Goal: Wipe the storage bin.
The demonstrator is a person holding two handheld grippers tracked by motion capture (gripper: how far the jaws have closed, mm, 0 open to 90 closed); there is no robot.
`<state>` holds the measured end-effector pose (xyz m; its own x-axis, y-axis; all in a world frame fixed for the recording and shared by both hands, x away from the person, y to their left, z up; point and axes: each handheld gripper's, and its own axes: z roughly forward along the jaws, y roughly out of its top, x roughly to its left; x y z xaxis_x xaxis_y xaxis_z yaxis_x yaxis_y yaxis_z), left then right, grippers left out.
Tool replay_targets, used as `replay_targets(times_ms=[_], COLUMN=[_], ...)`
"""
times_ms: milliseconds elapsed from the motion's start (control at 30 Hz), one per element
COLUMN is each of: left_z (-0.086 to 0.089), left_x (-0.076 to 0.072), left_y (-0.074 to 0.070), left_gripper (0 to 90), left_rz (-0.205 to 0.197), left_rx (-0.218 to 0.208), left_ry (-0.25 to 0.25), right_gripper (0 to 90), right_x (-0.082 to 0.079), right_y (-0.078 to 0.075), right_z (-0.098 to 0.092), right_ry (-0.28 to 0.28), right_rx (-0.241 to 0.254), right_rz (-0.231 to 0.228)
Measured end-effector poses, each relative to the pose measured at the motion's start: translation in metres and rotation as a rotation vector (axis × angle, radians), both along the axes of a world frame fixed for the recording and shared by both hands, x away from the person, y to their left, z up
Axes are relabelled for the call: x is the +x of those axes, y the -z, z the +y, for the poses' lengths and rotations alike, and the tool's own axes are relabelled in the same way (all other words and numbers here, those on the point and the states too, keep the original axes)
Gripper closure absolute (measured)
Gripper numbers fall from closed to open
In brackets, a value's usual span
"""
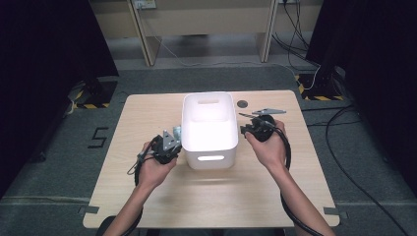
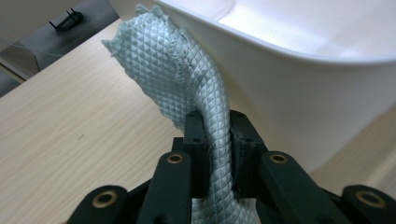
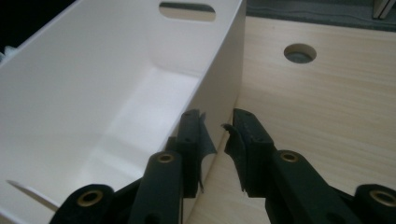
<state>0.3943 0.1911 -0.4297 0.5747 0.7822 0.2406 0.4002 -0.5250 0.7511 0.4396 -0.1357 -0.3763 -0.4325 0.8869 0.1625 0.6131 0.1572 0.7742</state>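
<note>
A white plastic bin (image 1: 209,147) with handle slots stands in the middle of the wooden table (image 1: 147,113). My left gripper (image 1: 173,135) is at the bin's left wall, shut on a pale blue-green quilted cloth (image 2: 187,79). The cloth rises from the jaws and leans against the bin's outer wall (image 2: 303,93) near the rim. My right gripper (image 1: 244,129) is at the bin's right wall. Its jaws (image 3: 218,123) stand apart on either side of that wall's top edge, one inside the bin (image 3: 93,93) and one outside, with a gap at the pads. The bin's inside looks empty.
A round cable hole (image 1: 242,103) is in the table behind the right gripper, also seen as the hole (image 3: 300,52). Table legs and cables (image 1: 295,29) lie on the floor beyond the far edge. Dark curtains flank both sides.
</note>
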Motion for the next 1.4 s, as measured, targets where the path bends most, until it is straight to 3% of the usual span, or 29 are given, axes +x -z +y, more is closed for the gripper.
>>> replay_targets(times_ms=[167, 333, 433, 633, 733, 1033, 1200, 1400], left_z=[0.001, -0.003, -0.011, -0.013, -0.014, -0.022, -0.024, -0.029], left_x=[-0.029, -0.048, -0.057, -0.052, -0.053, -0.055, -0.051, -0.047], left_y=[-0.009, -0.010, -0.006, 0.010, 0.014, 0.006, 0.000, 0.003], left_gripper=[78.8, 78.7, 78.7, 78.5, 78.5, 78.4, 78.1, 77.9], left_rz=[-0.029, -0.047, -0.059, -0.063, -0.050, -0.045, -0.003, 0.017], left_rx=[-0.029, -0.042, -0.041, -0.064, -0.032, -0.010, -0.011, -0.020], left_ry=[0.021, 0.046, 0.111, 0.171, 0.209, 0.244, 0.256, 0.272], right_gripper=[68.6, 67.8, 68.0, 69.1, 71.3, 71.5, 71.4, 71.4], right_x=[-0.012, -0.014, -0.014, -0.013, -0.012, -0.013, -0.013, -0.013], right_y=[-0.007, -0.003, 0.002, 0.009, 0.011, 0.012, 0.012, 0.012], right_z=[0.006, 0.014, 0.018, 0.022, 0.024, 0.027, 0.029, 0.030], right_ry=[-0.030, -0.046, -0.047, -0.057, -0.057, -0.060, -0.072, -0.074], right_rx=[0.035, 0.022, 0.009, -0.016, -0.043, -0.065, -0.094, -0.099], right_rz=[-0.020, -0.017, -0.006, 0.007, 0.005, -0.002, -0.013, -0.014])
